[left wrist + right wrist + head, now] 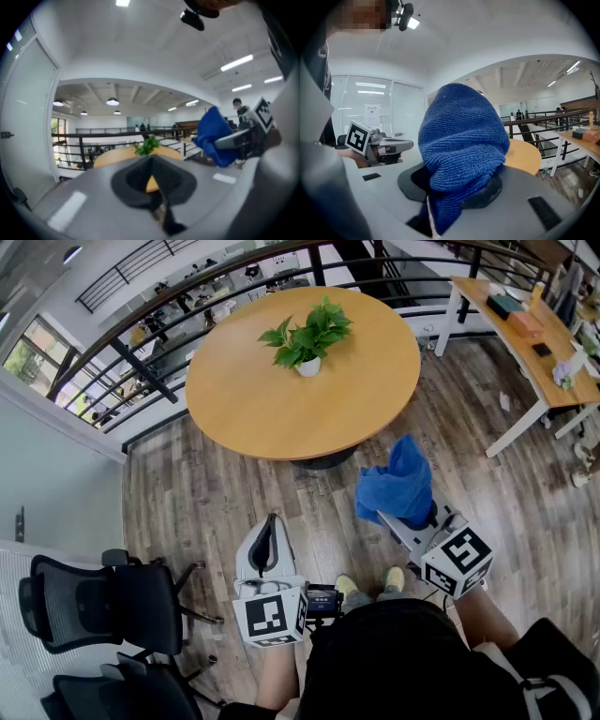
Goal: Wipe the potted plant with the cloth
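The potted plant, green leaves in a small white pot, stands toward the far side of the round wooden table. In the left gripper view the plant shows straight ahead, far beyond the jaws. My right gripper is shut on a blue cloth, held over the floor short of the table's near edge. The cloth bulges up and hides most of that gripper's jaws. My left gripper is shut with nothing in it, low over the floor and left of the right one.
Black office chairs stand at the lower left. A long desk with things on it runs along the upper right. A dark railing curves behind the table. The person's feet stand on the wood floor.
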### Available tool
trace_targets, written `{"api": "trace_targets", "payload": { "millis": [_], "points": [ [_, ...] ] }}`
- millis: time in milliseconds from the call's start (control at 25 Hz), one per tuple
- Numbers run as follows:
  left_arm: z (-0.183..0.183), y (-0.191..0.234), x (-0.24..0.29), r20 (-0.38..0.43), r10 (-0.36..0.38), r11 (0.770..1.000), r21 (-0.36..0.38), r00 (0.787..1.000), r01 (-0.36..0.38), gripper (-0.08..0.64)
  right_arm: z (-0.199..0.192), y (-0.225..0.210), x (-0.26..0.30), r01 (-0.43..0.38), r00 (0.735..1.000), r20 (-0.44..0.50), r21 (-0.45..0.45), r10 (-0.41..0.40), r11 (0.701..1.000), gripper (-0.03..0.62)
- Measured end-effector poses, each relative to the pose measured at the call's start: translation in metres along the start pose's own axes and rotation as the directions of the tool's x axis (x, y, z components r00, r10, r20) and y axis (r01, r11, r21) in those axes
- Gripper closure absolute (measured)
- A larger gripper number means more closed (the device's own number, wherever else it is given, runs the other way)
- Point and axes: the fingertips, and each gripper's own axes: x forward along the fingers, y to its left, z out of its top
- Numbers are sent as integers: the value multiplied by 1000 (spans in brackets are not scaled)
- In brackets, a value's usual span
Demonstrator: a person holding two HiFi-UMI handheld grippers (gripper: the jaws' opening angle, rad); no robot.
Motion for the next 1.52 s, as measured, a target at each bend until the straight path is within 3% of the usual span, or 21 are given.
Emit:
{"api": "trace_targets", "payload": {
  "millis": [440,680,800,1000,1520],
  "points": [
    [-10,31,18,-5,-38,999,-27,999,38,560,5,8,37,-7,1000,7,21,7,1000,459],
    [-3,39,24,26,-55,998,-19,998,56,560,20,29,56,-104,992,78,31,102,994,459],
    [-6,37,28,10,-74,997,-7,997,74,560,22,28,59,-98,992,84,55,93,994,459],
    [-1,29,38,17,-96,995,-8,995,96,560,19,14,60,-47,998,51,50,45,998,459],
    [11,29,114,-10,-77,997,30,997,78,560,32,-64,100,-45,998,39,9,45,999,459]
  ]
}}
